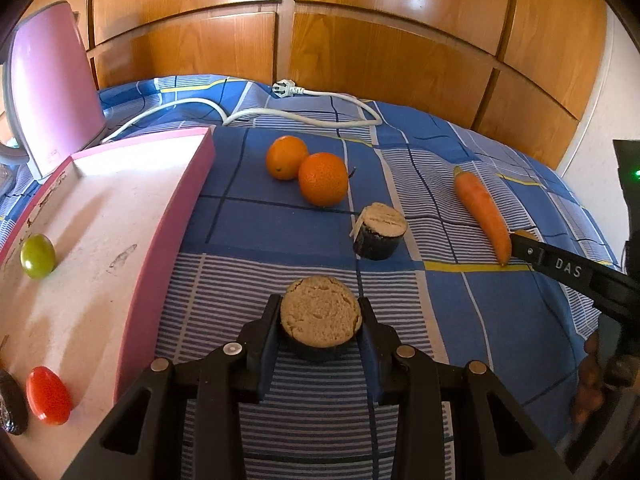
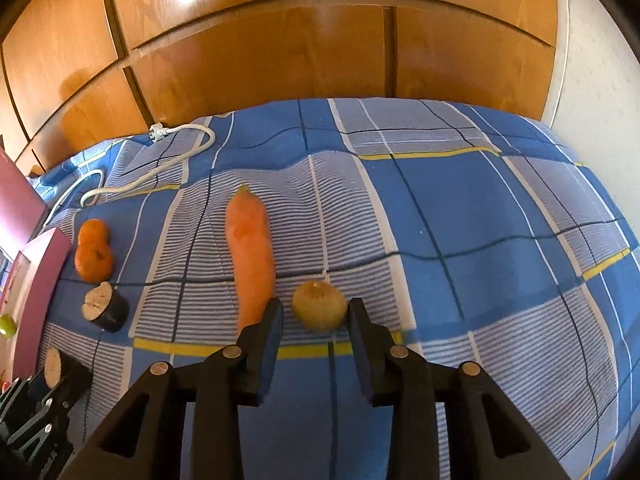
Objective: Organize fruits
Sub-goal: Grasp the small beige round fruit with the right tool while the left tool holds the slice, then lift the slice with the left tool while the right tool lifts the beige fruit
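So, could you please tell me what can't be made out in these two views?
- Left wrist view: dark fruit in the pink tray, cut off by the picture's edge.
- Left wrist view: right gripper, its tip partly hidden behind the carrot.
- Right wrist view: green fruit, cut by the edge.

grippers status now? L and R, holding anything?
Left gripper: shut on the cut dark-skinned piece.
Right gripper: open; pale round fruit sits between the jaws, ungripped.

A dark fruit [image 1: 12, 408] in the pink tray [image 1: 168, 240] is cut off by the left edge.
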### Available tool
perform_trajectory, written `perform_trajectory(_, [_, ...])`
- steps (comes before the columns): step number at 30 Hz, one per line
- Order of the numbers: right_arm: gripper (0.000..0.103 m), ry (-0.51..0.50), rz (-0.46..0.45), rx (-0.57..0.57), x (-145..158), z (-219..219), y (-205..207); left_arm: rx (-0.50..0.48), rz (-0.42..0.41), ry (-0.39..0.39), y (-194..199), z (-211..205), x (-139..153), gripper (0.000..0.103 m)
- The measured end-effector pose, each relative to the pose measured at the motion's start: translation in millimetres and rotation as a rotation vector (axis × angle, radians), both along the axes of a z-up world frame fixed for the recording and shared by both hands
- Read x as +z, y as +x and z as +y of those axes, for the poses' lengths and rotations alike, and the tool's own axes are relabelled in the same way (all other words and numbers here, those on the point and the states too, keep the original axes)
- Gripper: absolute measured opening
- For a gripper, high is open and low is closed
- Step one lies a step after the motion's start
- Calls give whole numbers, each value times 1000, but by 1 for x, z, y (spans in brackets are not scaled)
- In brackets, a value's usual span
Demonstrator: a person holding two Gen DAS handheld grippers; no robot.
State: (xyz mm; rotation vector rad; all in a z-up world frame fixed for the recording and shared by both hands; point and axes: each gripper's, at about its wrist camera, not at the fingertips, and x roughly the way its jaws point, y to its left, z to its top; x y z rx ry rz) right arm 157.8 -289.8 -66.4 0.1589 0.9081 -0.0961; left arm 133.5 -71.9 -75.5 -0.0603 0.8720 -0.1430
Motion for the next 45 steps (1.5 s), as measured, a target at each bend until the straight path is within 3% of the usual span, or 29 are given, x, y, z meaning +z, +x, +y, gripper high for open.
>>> perform_trajectory(9, [28, 4, 0, -11, 0, -2, -3, -2, -8, 6, 0, -1, 0, 36])
perform_trajectory(23, [28, 11, -8, 77, 2, 36, -56, -3, -16, 18, -14, -1, 2, 35])
perform_trajectory(28, [30, 3, -23, 136, 0, 54, -58, -10, -27, 34, -24, -2, 1, 35])
perform_trajectory(45, [30, -43, -25, 132, -1, 60, -62, -20, -33, 60, -47, -1, 4, 35])
